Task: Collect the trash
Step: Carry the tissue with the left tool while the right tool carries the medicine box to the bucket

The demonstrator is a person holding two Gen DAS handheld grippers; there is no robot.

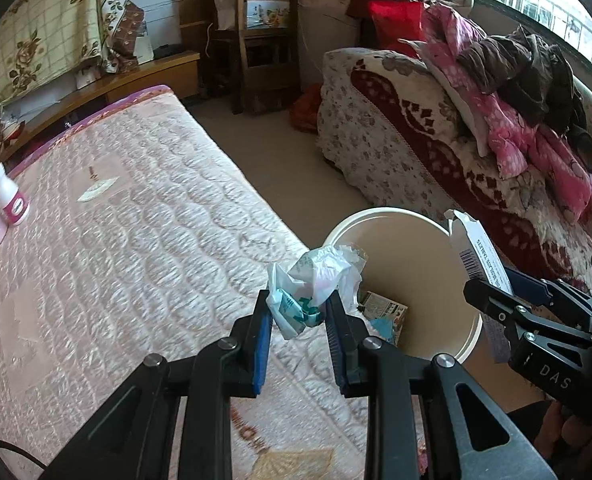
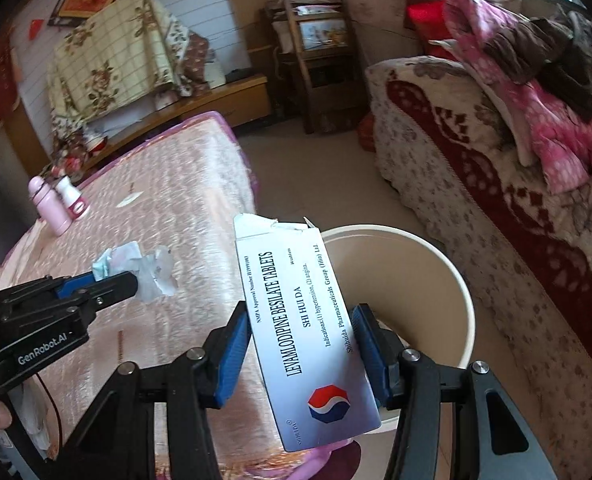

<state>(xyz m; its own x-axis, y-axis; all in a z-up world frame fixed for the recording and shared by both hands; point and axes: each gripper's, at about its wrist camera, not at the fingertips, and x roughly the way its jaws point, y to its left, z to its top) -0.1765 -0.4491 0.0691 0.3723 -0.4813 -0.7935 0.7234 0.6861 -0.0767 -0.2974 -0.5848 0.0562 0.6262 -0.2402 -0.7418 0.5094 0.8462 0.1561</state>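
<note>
My left gripper (image 1: 299, 310) is shut on a crumpled white and teal plastic wrapper (image 1: 316, 280), held at the bed's edge by the near-left rim of the round beige trash bin (image 1: 416, 264). The bin holds a printed packet (image 1: 384, 310). My right gripper (image 2: 302, 344) is shut on an opened white tablet box (image 2: 296, 320), held over the bin's left rim (image 2: 436, 280). The box also shows in the left wrist view (image 1: 478, 256), and the wrapper in the right wrist view (image 2: 136, 266).
A pink quilted bed (image 1: 136, 240) fills the left. A pink bottle (image 2: 50, 208) and a white bottle (image 2: 72, 198) stand on its far side. A patterned sofa (image 1: 436, 152) piled with clothes is on the right. Wooden furniture (image 1: 264, 40) stands at the back.
</note>
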